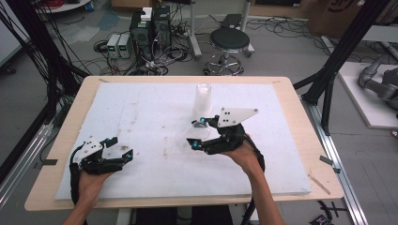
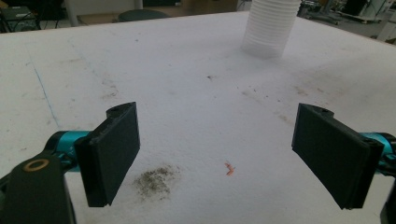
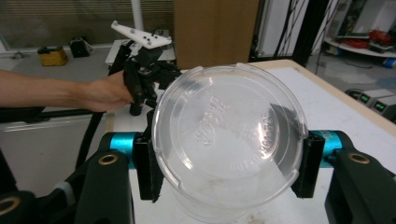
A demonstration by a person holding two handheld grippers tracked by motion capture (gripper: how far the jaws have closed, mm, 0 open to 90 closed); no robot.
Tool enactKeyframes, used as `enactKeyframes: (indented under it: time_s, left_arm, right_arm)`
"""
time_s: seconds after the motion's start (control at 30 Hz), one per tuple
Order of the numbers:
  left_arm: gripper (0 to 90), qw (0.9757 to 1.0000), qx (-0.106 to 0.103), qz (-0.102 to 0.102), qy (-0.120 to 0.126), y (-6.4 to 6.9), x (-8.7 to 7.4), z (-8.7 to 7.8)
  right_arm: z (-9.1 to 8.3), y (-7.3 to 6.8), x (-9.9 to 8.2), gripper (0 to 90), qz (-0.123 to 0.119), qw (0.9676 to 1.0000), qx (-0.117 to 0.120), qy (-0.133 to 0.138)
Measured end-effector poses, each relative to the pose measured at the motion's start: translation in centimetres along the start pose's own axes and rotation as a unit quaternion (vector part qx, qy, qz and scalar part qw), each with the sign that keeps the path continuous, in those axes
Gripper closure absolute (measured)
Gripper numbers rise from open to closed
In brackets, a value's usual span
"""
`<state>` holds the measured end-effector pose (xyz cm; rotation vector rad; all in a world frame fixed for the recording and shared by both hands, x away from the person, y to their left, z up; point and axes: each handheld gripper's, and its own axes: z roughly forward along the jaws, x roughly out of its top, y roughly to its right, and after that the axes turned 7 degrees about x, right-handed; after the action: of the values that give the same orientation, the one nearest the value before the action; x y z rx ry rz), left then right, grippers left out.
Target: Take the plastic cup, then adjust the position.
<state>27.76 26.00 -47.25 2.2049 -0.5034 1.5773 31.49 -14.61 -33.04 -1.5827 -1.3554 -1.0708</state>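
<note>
The left gripper rests on the desk, jaws wide apart and empty, well left of the cup stack. The right gripper, just in front of the stack, clamps a clear cup.

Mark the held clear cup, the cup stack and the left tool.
clear cup (image 3: pixel 229 140), right gripper view, its base.
cup stack (image 2: pixel 269 28), left gripper view, its side wall.
left tool (image 2: pixel 217 156), left gripper view, midway between its pads.
</note>
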Motion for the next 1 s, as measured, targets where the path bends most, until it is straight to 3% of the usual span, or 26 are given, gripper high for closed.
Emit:
enactKeyframes:
  time_s: [0.33, 0.57, 0.93, 1.0]
  left_arm:
    - [15.2, 1.0, -0.001, 0.0, -0.001, 0.0, 0.0, 0.0]
    - [15.2, 1.0, -0.002, 0.002, 0.001, 0.1, 0.0, 0.0]
    - [14.9, 0.9999, -0.005, 0.013, -0.001, 0.3, 0.1, -0.1]
    - [14.9, 0.9998, -0.014, 0.014, 0.006, 0.5, 0.6, -0.1]
  right_arm:
    - [0.0, 0.3, -1.3, 41.9, 0.006, 0.9995, 0.025, 0.019]
    - [0.1, 0.4, -1.2, 41.9, 0.002, 0.9995, 0.023, 0.021]
    - [0.1, 1.1, -1.4, 41.9, 0.013, 0.9994, 0.026, 0.018]
    - [0.1, 1.1, -1.4, 41.9, 0.013, 0.9994, 0.028, 0.018]
